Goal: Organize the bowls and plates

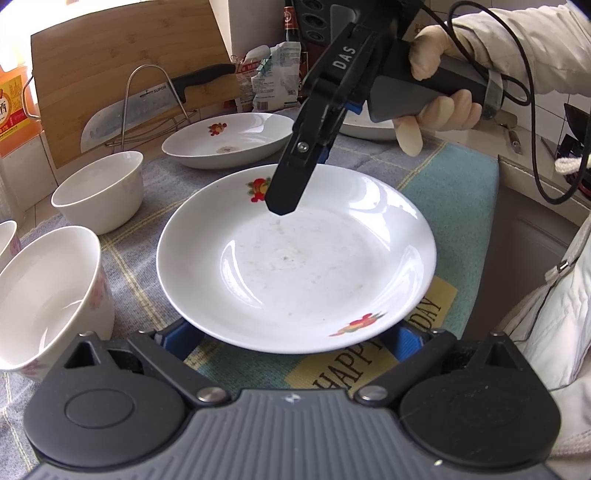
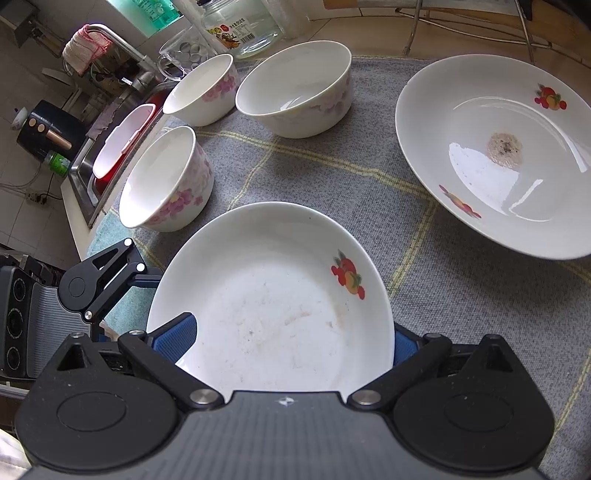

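A white plate (image 1: pixel 295 258) with fruit prints lies on the grey checked cloth (image 1: pixel 133 258), between both grippers; it also shows in the right wrist view (image 2: pixel 273 306). My left gripper (image 1: pixel 291 336) is open, its blue pads (image 1: pixel 181 339) either side of the plate's near rim. My right gripper (image 1: pixel 284 203) reaches down over the far rim; in its own view (image 2: pixel 291 339) the jaws stand open around the plate. A second fruit-print plate (image 1: pixel 229 138) lies behind, seen too in the right wrist view (image 2: pixel 509 147). Three white bowls (image 2: pixel 166 177) (image 2: pixel 295 88) (image 2: pixel 203 88) stand on the cloth.
A knife (image 1: pixel 147 107) on a wire rack leans against a wooden board (image 1: pixel 122 48) at the back. Bottles and packets (image 1: pixel 273 74) stand behind the plates. A sink (image 2: pixel 110 147) with a red basin lies past the bowls. A glass jar (image 2: pixel 236 26) stands behind them.
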{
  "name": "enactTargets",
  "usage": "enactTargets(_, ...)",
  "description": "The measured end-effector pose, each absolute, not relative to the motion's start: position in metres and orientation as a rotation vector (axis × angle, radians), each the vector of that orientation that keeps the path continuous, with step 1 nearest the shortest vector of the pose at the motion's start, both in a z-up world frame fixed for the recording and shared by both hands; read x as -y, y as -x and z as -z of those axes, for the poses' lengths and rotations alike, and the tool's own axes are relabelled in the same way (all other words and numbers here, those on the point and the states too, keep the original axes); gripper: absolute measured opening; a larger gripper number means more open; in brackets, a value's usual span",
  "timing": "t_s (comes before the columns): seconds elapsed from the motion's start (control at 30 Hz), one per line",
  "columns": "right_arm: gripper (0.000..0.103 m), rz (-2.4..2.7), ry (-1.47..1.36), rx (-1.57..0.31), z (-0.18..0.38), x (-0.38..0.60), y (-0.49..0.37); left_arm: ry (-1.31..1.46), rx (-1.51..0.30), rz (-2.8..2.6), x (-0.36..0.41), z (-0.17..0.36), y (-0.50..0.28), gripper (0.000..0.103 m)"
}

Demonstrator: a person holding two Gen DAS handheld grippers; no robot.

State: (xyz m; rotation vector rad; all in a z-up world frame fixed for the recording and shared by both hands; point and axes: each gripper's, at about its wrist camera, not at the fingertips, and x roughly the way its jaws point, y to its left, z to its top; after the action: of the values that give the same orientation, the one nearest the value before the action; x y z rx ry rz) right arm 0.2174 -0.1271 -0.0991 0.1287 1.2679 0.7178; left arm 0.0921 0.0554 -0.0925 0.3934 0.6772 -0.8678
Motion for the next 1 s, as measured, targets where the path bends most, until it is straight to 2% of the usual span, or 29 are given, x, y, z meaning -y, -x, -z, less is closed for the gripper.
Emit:
enactTargets(0.6, 0.103, -0.701, -0.138, -1.254, 0.093, 0.131, -0.210, -0.404, -0.702, 0.883, -0.050, 0.082, -0.097, 0.100)
enactTargets(1.0, 0.103, -0.679, -0.165, -1.208, 0.075, 0.163, -0.201, -0.421, -0.692, 0.927, -0.019, 0.062, -0.105, 0.100)
